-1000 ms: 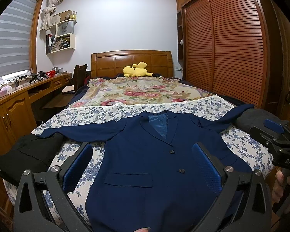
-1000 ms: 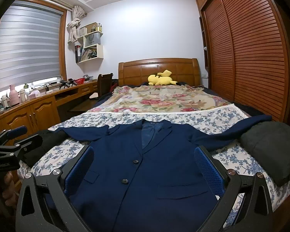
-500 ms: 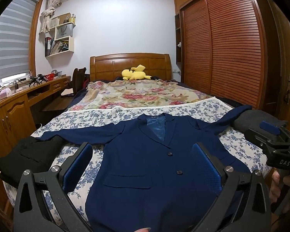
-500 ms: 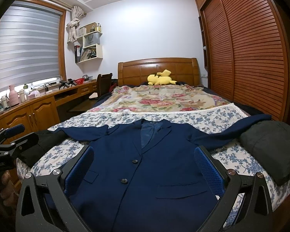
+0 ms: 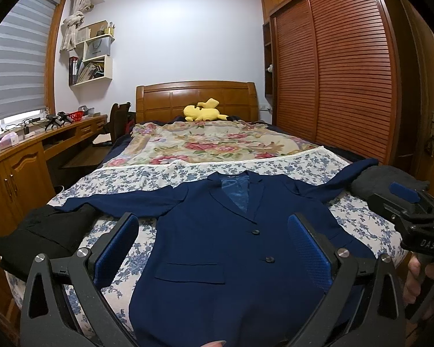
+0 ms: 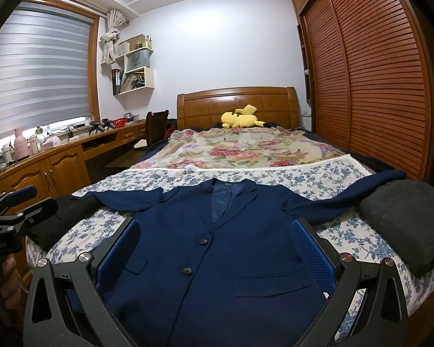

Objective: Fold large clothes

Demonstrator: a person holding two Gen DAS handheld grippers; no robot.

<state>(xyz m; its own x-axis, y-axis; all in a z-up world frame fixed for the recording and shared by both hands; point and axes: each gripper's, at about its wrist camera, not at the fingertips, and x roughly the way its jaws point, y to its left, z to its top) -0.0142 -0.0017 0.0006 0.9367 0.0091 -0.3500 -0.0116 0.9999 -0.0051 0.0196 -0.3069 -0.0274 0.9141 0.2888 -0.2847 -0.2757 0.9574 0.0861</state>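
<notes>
Dim warm ceiling light, sharp focus, heavy fisheye bend w/ black vignette at corners, no glare.

The navy jacket (image 5: 217, 248) lies flat and uncovered on the bed (image 5: 147, 179), open to reach from above and from its hem. A black garment (image 5: 43, 231) covers its left cuff; a dark grey bundle (image 6: 402, 211) crowds its right sleeve. Beyond its collar the floral bedding is bare up to a yellow plush (image 5: 202, 111).
</notes>
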